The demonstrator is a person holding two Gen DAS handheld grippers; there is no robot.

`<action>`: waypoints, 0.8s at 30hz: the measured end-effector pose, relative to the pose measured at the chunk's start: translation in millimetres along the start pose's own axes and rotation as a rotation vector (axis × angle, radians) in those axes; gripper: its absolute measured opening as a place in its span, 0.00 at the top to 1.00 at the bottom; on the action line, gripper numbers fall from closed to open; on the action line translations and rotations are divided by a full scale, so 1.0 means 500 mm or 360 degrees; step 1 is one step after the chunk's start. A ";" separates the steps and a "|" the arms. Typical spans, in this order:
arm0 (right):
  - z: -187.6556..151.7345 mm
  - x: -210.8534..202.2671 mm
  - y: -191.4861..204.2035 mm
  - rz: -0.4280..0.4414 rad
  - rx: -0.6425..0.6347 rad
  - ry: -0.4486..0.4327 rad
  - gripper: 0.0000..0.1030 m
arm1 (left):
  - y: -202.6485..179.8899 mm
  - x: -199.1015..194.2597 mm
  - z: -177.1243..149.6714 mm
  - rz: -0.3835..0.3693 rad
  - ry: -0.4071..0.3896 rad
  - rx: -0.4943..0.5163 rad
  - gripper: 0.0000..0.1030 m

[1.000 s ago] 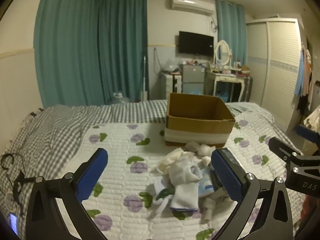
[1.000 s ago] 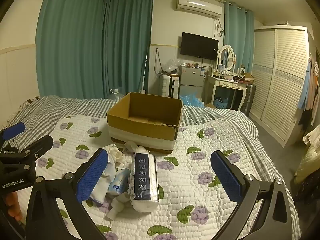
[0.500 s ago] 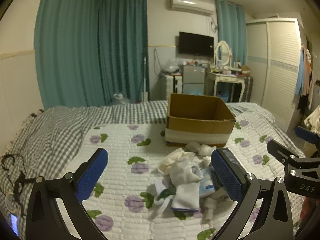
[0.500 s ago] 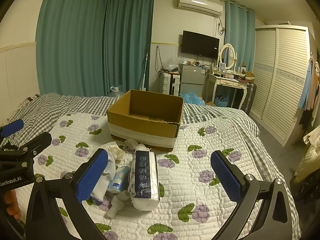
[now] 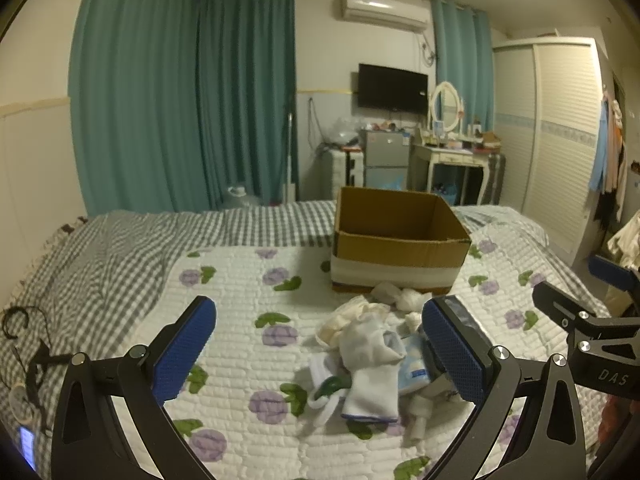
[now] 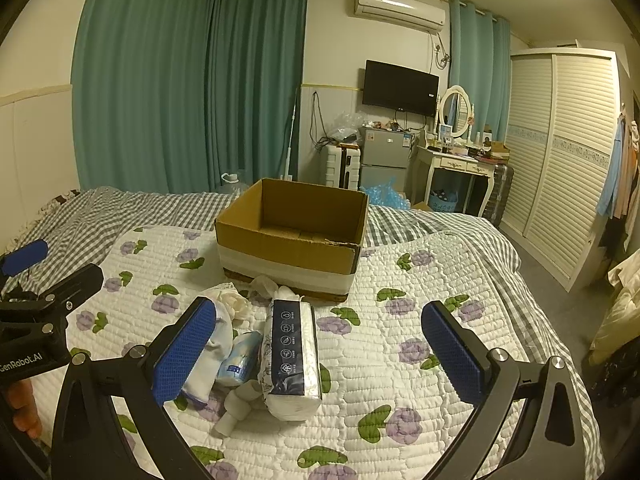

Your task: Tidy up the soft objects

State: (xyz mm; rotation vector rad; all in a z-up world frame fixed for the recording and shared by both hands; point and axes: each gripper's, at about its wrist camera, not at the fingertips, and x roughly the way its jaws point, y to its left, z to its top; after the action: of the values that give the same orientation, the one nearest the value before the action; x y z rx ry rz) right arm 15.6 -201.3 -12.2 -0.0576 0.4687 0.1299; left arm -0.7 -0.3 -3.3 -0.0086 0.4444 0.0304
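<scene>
A pile of soft things lies on the quilt in front of an open cardboard box (image 5: pixel 400 246) (image 6: pixel 294 240). A white sock (image 5: pixel 374 364) lies on top, with a small blue tissue pack (image 6: pixel 240 358) and a large tissue pack (image 6: pixel 292 354) beside it. White balled items (image 5: pixel 400 294) lie against the box. My left gripper (image 5: pixel 320 356) is open and empty, just before the pile. My right gripper (image 6: pixel 320 354) is open and empty, over the large tissue pack.
The bed has a white floral quilt (image 6: pixel 400 344) over a grey checked sheet (image 5: pixel 100 264). Black cables (image 5: pixel 24 344) lie at the bed's left edge. A wardrobe (image 6: pixel 560 152), dresser and small fridge stand beyond the bed.
Both grippers have drifted slightly; the views are almost the same. Nothing was picked up or moved.
</scene>
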 end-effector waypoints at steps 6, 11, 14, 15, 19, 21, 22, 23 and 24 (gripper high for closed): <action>0.000 0.000 0.002 0.0008 0.0004 0.0013 0.00 | 0.000 0.000 0.000 0.0004 -0.0006 -0.0008 0.00; 0.000 0.000 0.002 0.0011 0.0002 0.0021 0.00 | 0.002 0.002 0.000 0.0007 -0.0002 -0.0023 0.00; 0.000 0.002 0.005 0.0011 -0.0002 0.0030 0.00 | 0.002 0.002 0.000 0.0006 -0.0003 -0.0020 0.00; 0.000 0.003 0.005 0.0012 -0.0003 0.0033 0.00 | 0.003 0.002 0.000 0.0008 -0.0003 -0.0023 0.00; 0.000 0.004 0.005 0.0017 0.0003 0.0039 0.00 | 0.004 0.002 0.000 0.0010 -0.0005 -0.0025 0.00; 0.001 0.004 0.006 0.0012 0.0002 0.0042 0.00 | 0.004 0.002 -0.001 0.0004 -0.0004 -0.0024 0.00; 0.001 0.005 0.006 0.0011 0.0001 0.0044 0.00 | 0.003 0.002 -0.002 0.0005 -0.0007 -0.0022 0.00; 0.001 0.005 0.007 0.0010 -0.0002 0.0047 0.00 | 0.002 0.002 -0.002 0.0005 -0.0006 -0.0018 0.00; 0.000 0.006 0.007 0.0010 -0.0005 0.0050 0.00 | 0.001 0.003 -0.002 0.0006 -0.0005 -0.0012 0.00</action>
State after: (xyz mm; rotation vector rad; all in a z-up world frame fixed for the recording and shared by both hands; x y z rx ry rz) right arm 17.8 -197.5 -13.7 -0.0613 0.5001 0.1357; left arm 0.0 0.1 -5.0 -0.0151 0.4414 0.0359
